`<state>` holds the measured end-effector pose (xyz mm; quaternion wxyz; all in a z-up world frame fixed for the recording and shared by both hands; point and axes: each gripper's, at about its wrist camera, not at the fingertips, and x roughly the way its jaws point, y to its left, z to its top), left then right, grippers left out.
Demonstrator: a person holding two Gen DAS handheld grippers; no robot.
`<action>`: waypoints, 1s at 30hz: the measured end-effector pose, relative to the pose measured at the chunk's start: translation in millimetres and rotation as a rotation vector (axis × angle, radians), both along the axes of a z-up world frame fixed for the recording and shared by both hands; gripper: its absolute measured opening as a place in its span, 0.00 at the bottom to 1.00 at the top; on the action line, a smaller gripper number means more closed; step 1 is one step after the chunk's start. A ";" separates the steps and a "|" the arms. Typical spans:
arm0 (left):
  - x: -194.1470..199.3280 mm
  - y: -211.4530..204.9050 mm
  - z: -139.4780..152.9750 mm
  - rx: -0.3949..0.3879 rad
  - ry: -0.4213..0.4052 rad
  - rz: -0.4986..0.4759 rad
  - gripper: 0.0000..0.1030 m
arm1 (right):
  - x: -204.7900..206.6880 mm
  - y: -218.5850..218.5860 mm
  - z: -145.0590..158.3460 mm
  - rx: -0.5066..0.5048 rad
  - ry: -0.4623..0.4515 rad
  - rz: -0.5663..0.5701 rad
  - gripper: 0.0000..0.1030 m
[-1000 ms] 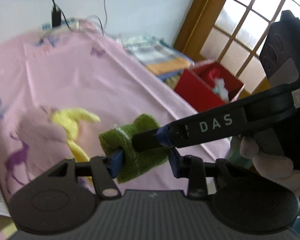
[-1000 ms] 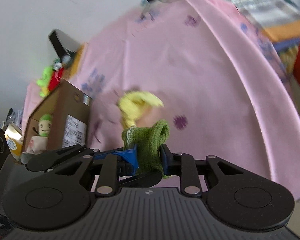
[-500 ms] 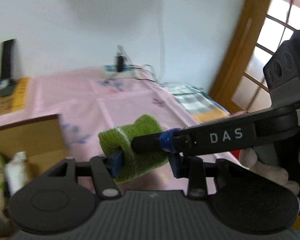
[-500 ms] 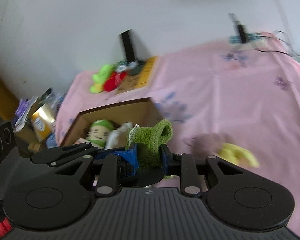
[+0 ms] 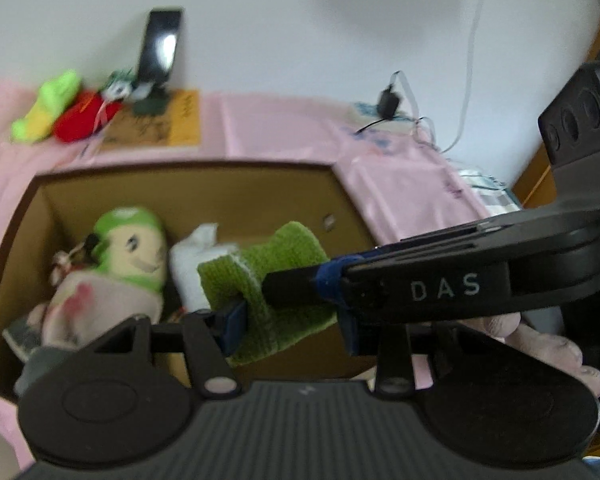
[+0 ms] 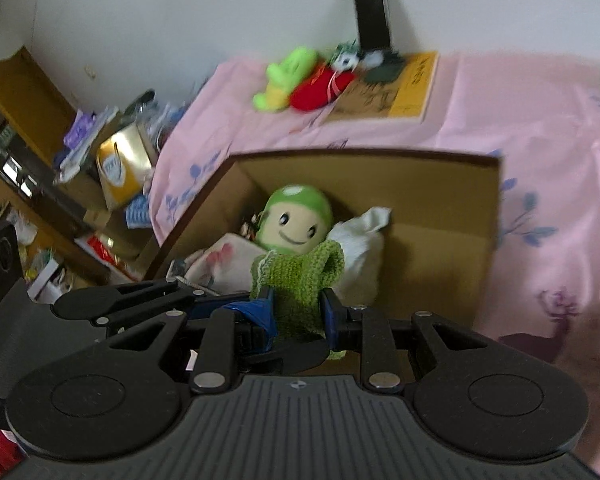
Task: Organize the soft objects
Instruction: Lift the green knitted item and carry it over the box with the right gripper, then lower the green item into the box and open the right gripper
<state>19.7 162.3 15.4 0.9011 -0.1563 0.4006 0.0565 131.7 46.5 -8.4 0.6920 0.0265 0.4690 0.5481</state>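
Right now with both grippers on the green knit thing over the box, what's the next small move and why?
Probably lower the green knit piece into the cardboard box and let go. Both the right gripper and left gripper clamp it just above the open box, where the green-capped doll and white plush already lie.

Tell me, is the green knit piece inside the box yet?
Not yet: green knit piece held by both grippers above the open cardboard box.

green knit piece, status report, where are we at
Left gripper and right gripper both shut on green knit piece. Held above open cardboard box. Green-capped doll and white plush directly beneath.
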 end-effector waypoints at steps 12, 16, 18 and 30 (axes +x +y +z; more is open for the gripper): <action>-5.6 41.8 -41.2 -0.053 0.129 0.017 0.35 | -8.1 46.7 -36.0 -0.120 0.129 0.022 0.11; -6.8 47.5 -48.7 -0.055 0.152 0.019 0.42 | -9.0 48.3 -42.4 -0.154 0.155 -0.003 0.11; -8.9 51.3 -49.0 -0.061 0.147 0.022 0.48 | -6.8 45.8 -42.9 -0.154 0.177 -0.015 0.11; -15.6 51.2 -28.0 -0.025 0.108 0.014 0.58 | 1.1 20.6 -29.7 -0.138 0.185 -0.128 0.11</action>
